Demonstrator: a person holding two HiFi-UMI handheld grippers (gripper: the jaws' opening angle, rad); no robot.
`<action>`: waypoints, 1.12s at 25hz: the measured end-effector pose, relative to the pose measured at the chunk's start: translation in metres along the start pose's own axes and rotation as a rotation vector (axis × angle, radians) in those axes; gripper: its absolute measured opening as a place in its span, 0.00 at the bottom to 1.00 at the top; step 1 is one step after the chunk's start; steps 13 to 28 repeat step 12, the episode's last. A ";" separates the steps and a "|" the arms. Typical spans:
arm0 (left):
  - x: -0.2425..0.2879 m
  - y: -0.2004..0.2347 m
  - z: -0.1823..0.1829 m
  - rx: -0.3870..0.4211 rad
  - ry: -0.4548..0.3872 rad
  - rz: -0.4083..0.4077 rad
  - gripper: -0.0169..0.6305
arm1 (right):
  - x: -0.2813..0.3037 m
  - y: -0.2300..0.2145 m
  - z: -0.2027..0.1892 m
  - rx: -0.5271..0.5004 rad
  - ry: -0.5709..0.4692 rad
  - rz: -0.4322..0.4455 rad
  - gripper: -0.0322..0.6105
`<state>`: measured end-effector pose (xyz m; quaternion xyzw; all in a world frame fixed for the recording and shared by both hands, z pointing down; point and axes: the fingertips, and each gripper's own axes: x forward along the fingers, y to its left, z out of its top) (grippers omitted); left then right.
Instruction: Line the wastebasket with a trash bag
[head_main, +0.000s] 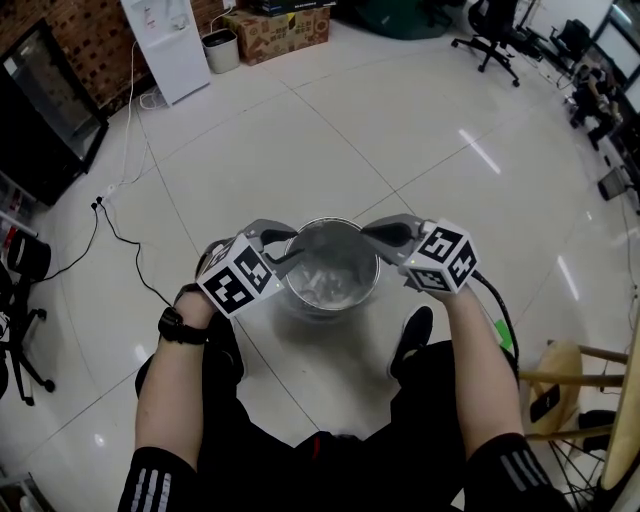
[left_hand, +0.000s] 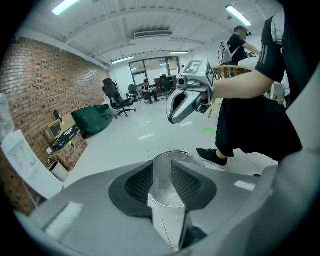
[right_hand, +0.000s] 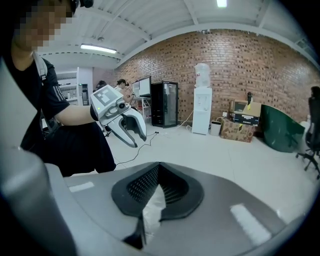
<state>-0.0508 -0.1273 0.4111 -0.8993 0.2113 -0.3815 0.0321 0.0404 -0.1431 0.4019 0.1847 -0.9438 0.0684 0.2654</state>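
A round metal wastebasket (head_main: 345, 222) stands on the white floor in front of the person's feet, with a clear trash bag (head_main: 325, 280) crumpled inside it. My left gripper (head_main: 290, 250) is at the basket's left rim and my right gripper (head_main: 372, 235) at its right rim. In the left gripper view the jaws (left_hand: 162, 172) stand partly apart with clear bag film (left_hand: 167, 220) filling the gap, above the wastebasket (left_hand: 172, 160). In the right gripper view the jaws (right_hand: 156, 187) are shut on a strip of the bag (right_hand: 152, 210).
A shoe (head_main: 412, 338) rests just right of the basket. A black cable (head_main: 120, 235) runs over the floor at the left. A white water dispenser (head_main: 165, 45), a small bin (head_main: 220, 50) and a cardboard box (head_main: 285, 30) line the far wall. A wooden stool (head_main: 590, 390) is at the right.
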 end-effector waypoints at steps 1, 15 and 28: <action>0.001 -0.001 -0.001 -0.003 0.002 0.000 0.19 | -0.001 0.000 -0.001 -0.003 0.002 0.000 0.06; 0.007 0.013 -0.002 -0.018 -0.002 0.012 0.19 | 0.001 -0.009 0.001 -0.019 0.017 -0.014 0.06; 0.007 0.013 -0.002 -0.018 -0.002 0.012 0.19 | 0.001 -0.009 0.001 -0.019 0.017 -0.014 0.06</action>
